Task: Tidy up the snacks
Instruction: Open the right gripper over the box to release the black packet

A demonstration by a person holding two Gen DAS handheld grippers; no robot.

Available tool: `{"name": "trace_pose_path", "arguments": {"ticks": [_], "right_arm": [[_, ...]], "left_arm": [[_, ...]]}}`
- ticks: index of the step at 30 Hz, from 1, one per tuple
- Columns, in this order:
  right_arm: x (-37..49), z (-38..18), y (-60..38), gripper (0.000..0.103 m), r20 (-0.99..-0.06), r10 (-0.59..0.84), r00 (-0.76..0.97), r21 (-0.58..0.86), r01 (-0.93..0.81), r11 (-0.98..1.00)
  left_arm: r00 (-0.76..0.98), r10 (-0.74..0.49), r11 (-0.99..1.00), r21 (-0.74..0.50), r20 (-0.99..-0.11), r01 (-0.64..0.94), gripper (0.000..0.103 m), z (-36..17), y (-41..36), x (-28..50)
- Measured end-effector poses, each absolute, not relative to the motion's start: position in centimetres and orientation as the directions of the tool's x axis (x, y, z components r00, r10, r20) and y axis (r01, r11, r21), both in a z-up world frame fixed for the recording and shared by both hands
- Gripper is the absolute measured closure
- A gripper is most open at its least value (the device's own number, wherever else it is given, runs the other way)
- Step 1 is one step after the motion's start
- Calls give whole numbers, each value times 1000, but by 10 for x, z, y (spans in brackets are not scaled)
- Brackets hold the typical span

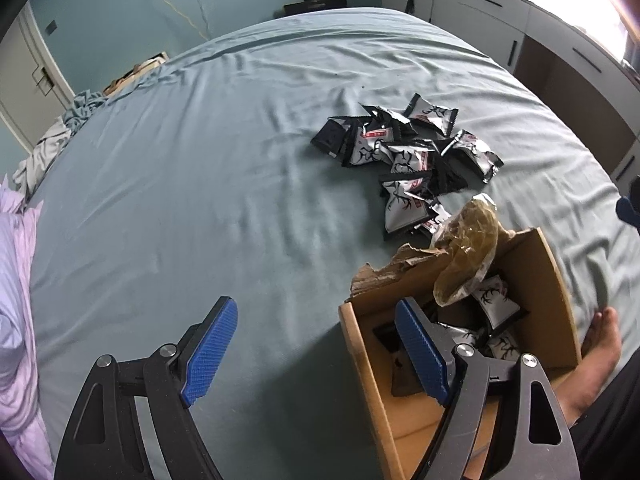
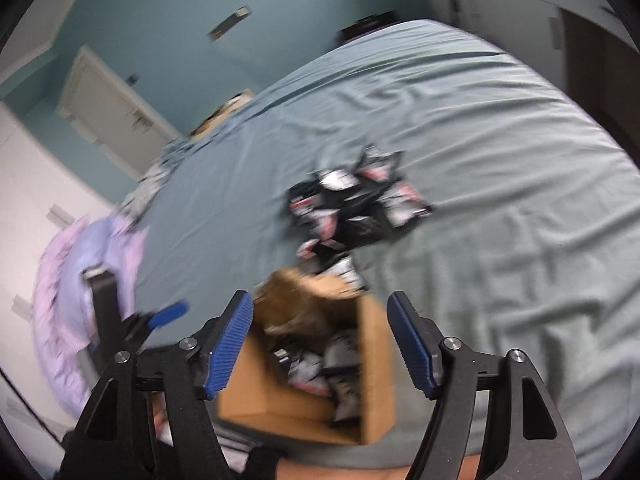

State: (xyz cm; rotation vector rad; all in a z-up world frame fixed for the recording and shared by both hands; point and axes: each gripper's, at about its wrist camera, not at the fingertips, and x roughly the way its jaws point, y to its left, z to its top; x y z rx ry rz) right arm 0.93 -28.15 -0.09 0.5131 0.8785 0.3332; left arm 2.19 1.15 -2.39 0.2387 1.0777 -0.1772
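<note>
Snacks (image 1: 404, 148) in black-and-white wrappers lie in a loose pile on the bed (image 1: 200, 200), toward one o'clock in the left wrist view. Just below the pile, at about four o'clock, an open cardboard box (image 1: 556, 280) sits on the sheet with a torn flap on its far-left edge and a crumpled clear plastic bag (image 1: 468, 248) sticking up out of it. More wrapped snacks (image 1: 494, 300) lie inside the box. The left claw (image 1: 316, 344) is spread wide and holds nothing; its right finger hangs over the box's near-left corner, its left finger over bare sheet. A bare foot (image 1: 600, 344) rests against the box's right side.

The right wrist view is blurred. There the right claw (image 2: 320, 344) is also wide and empty, its fingers straddling the box (image 2: 376, 360) from above, with the pile (image 2: 352, 204) at twelve o'clock beyond. The left claw (image 2: 160, 316) shows at nine o'clock, beside a lilac quilt (image 2: 60, 280).
</note>
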Motion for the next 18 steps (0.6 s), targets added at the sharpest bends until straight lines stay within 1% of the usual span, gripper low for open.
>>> {"name": "trace_pose_path", "arguments": {"ticks": [3, 4, 13, 18], "right_arm": [[12, -4, -284, 34, -694, 383, 610, 491, 12, 871], [12, -4, -284, 34, -701, 371, 609, 485, 25, 874], [10, 0, -290, 34, -697, 369, 615, 506, 57, 861], [12, -3, -302, 34, -709, 352, 611, 521, 118, 846]], "left_arm": [[463, -24, 959, 110, -886, 260, 21, -24, 11, 22], [466, -25, 959, 110, -884, 261, 21, -24, 10, 22], [483, -10, 952, 139, -876, 272, 21, -22, 4, 19], [496, -21, 948, 140, -868, 285, 21, -19, 1, 17]]}}
